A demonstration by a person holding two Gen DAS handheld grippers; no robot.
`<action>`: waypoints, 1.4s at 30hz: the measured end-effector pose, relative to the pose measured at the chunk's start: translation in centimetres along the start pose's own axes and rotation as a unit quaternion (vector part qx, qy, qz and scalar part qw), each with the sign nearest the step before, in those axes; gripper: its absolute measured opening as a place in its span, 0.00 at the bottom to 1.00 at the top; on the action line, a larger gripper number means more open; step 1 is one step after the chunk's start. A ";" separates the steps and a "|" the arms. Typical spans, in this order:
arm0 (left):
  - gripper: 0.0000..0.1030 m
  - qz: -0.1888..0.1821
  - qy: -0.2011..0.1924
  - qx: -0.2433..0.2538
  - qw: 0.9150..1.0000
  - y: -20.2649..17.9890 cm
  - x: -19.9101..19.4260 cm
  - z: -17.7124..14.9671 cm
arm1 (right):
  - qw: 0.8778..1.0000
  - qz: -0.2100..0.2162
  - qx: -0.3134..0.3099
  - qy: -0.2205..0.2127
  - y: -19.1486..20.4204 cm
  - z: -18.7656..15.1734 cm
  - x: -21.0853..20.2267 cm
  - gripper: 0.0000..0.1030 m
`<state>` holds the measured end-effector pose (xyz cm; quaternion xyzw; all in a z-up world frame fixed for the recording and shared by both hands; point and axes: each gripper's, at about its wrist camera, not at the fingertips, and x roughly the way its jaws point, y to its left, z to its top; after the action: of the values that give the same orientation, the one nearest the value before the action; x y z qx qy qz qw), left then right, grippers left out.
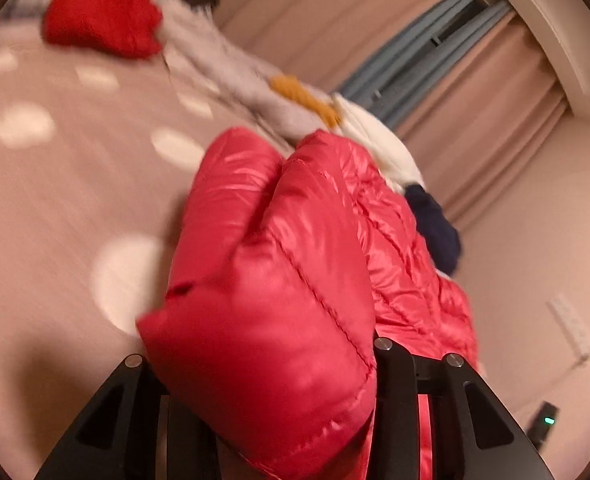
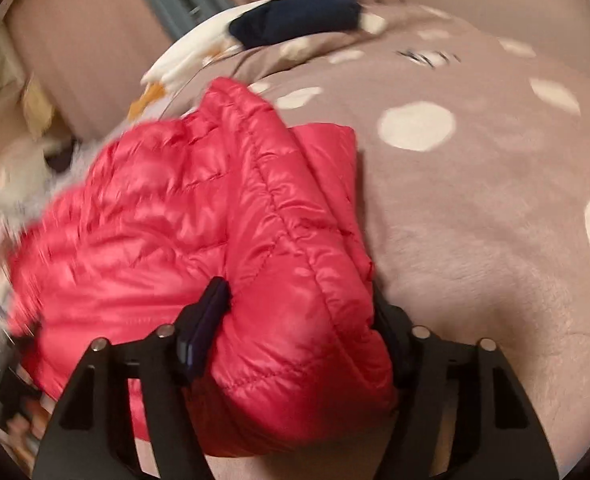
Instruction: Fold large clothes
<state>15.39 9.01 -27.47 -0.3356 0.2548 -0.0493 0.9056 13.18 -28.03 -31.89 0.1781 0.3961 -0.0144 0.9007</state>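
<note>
A shiny red quilted puffer jacket [image 1: 279, 264] fills the middle of the left wrist view. My left gripper [image 1: 271, 368] is shut on a thick fold of it, and the fingertips are hidden in the fabric. In the right wrist view the same jacket [image 2: 183, 216] lies bunched over the pink dotted bed cover [image 2: 495, 208]. My right gripper [image 2: 299, 320] is shut on its padded edge, with one dark finger [image 2: 207, 320] showing at the left. Both views are motion-blurred.
Other clothes lie on the bed: a red garment [image 1: 99, 12], a pale one with an orange patch [image 1: 303, 96], a white one [image 1: 379, 136] and a navy one [image 2: 295, 16]. Pink curtains [image 1: 475, 92] hang behind. A remote [image 1: 543, 420] lies at the right.
</note>
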 end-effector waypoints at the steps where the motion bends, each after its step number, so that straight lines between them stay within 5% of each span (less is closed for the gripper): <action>1: 0.37 0.026 -0.015 0.023 0.999 -0.4 -0.8 0.4 | 1.000 0.008 -0.016 0.007 1.3 -0.5 0.2 0.58; 5: 0.36 0.068 -0.053 0.071 0.994 -2.1 -3.3 1.6 | 0.998 0.028 -0.048 0.020 3.6 -1.8 1.6 0.58; 10: 0.35 0.061 -0.067 0.124 0.988 -7.5 -3.8 2.1 | 0.999 0.026 -0.039 0.020 3.1 -1.4 1.7 0.59; 13: 0.35 -0.041 -0.034 0.137 0.989 -11.5 -4.1 1.9 | 0.998 0.057 -0.026 0.023 2.4 -0.9 2.1 0.59; 14: 0.38 -0.094 -0.008 0.138 0.986 -12.8 -3.9 1.7 | 0.997 0.068 -0.021 0.023 2.1 -0.9 2.2 0.59; 17: 0.45 -0.175 0.062 0.154 0.970 -16.1 -1.8 -0.3 | 0.995 0.094 0.004 0.028 1.3 -0.8 1.9 0.55; 22: 0.59 -0.187 0.134 0.173 0.958 -18.7 2.3 -4.5 | 0.987 0.133 0.082 0.026 -2.7 -0.4 -0.2 0.61; 26: 0.62 -0.181 0.186 0.195 0.946 -19.8 5.0 -6.7 | 0.994 0.063 0.088 -0.016 -4.7 0.0 -3.6 0.83; 30: 0.62 -0.157 0.196 0.233 0.939 -21.0 6.0 -8.8 | 0.993 0.014 0.101 -0.057 -6.6 0.4 -7.0 0.84; 38: 0.62 -0.172 0.223 0.274 0.920 -20.9 7.0 -10.8 | 0.986 0.067 0.082 -0.132 -5.1 2.8 -11.6 0.87; 42: 0.62 -0.179 0.228 0.266 0.919 -20.2 6.4 -9.6 | 0.982 0.127 0.044 -0.132 -2.3 4.5 -10.7 0.87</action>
<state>17.86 -13.82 -23.64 -0.1018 0.3670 -0.3521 0.8550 8.62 -32.94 -22.07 0.2628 0.2467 0.0589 0.9309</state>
